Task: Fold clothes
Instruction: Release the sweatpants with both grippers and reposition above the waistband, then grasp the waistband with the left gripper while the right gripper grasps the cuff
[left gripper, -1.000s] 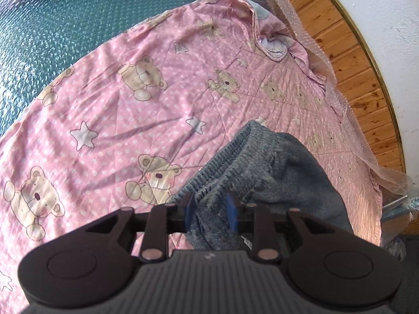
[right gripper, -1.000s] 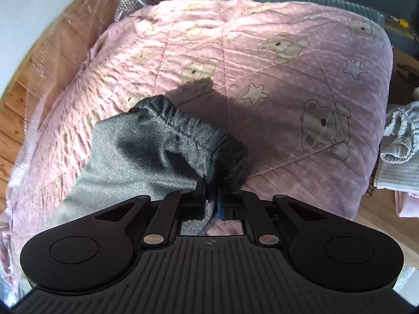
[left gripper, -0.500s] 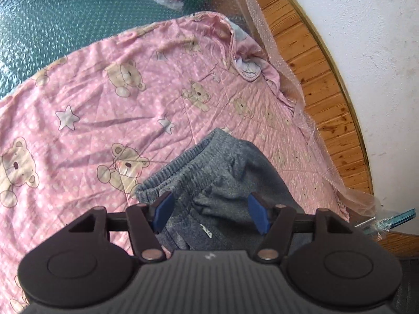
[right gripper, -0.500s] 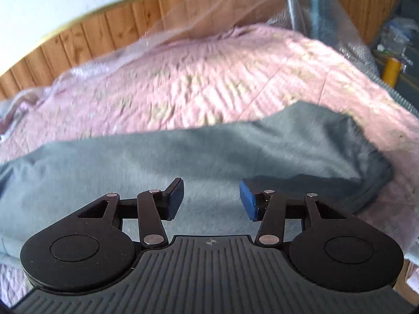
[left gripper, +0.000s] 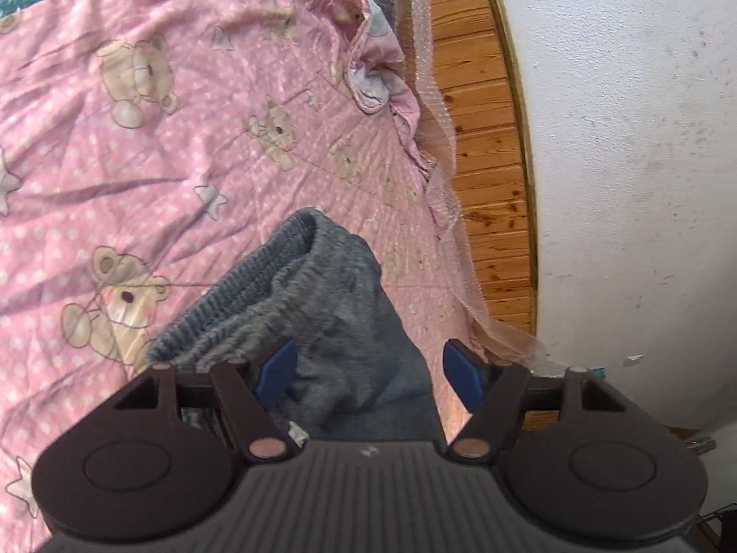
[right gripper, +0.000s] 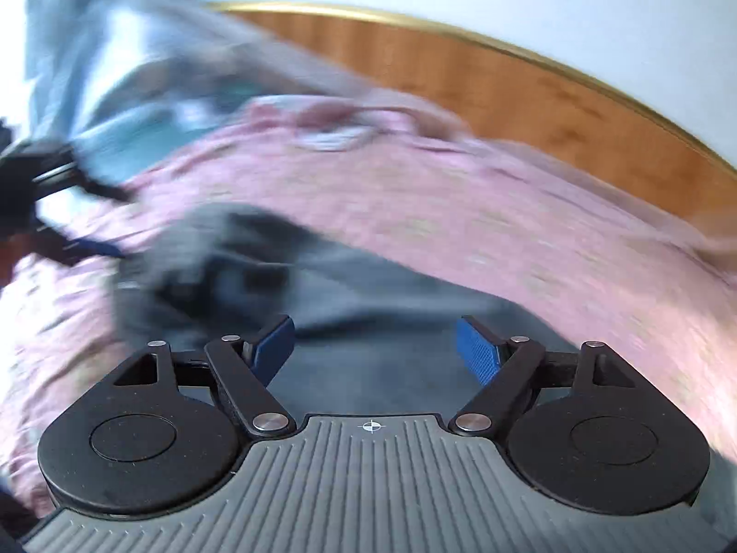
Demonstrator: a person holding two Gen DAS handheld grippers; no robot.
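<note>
With my left gripper (left gripper: 368, 371) and right gripper (right gripper: 373, 345) both spread wide over the grey knitted trousers (left gripper: 322, 318), I judged regrasping the near ribbed waistband best.

A second ago we had both ends of the grey sweatpants (left gripper: 331, 322) pinched; now our left hand-held gripper (left gripper: 368, 373) stands wide apart over the waistband, which lies loose on the pink quilt (left gripper: 161, 161) just ahead of it. Our right hand-held gripper (right gripper: 375, 350) has also spread wider and swung round, so its view is blurred, with the pants below and ahead.
</note>
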